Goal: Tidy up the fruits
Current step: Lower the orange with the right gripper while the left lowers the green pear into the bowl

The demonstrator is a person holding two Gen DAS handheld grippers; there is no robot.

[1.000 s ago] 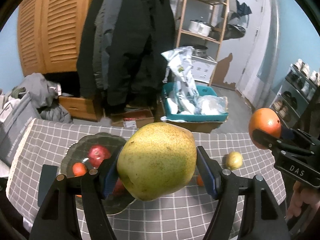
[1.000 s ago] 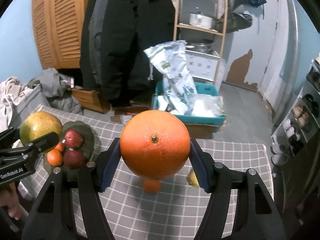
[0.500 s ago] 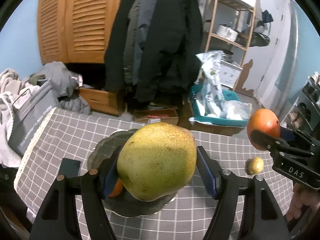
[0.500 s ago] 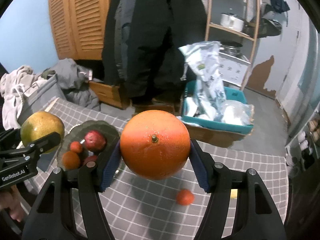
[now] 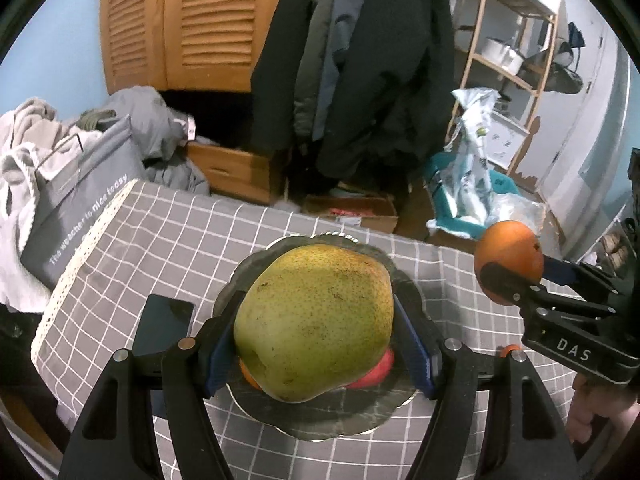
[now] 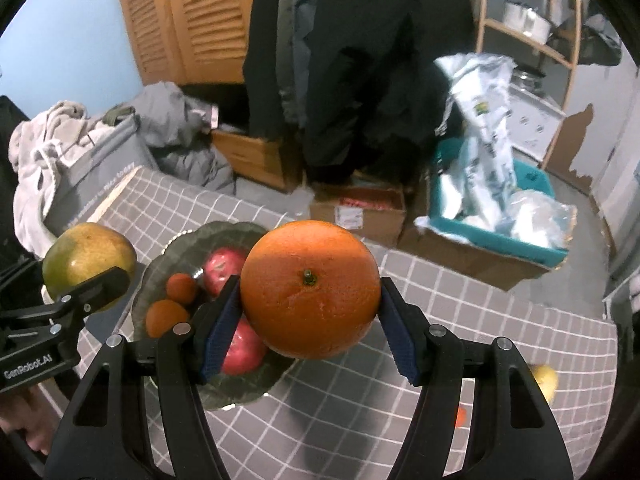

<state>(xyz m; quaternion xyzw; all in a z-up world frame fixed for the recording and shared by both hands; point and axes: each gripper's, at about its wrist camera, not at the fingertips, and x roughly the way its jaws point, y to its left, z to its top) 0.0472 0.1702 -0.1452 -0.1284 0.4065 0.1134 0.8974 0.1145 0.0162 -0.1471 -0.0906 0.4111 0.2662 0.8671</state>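
Observation:
My left gripper (image 5: 318, 344) is shut on a big yellow-green pear (image 5: 314, 322), hanging over the dark scalloped plate (image 5: 320, 420). Red and orange fruit peek out from under the pear. My right gripper (image 6: 310, 330) is shut on a large orange (image 6: 310, 289) just right of the plate (image 6: 176, 248), which holds two red apples (image 6: 222, 266) and two small tangerines (image 6: 182, 288). In the right wrist view the pear (image 6: 86, 262) hangs at the left in the other gripper. A small yellow fruit (image 6: 544, 380) and a small tangerine (image 6: 460, 416) lie on the cloth at the right.
The table wears a grey checked cloth (image 5: 168, 232). A black phone (image 5: 164, 322) lies left of the plate. Behind the table are hanging coats (image 5: 360, 60), a wooden cabinet (image 5: 180, 20), a pile of clothes (image 5: 60, 148), a teal crate of bags (image 6: 500, 216) and a shelf rack (image 5: 508, 40).
Both grippers have swung left and down toward the plate. The pear now hangs over the plate and hides most of its fruit; the orange has come up to the plate's right edge.

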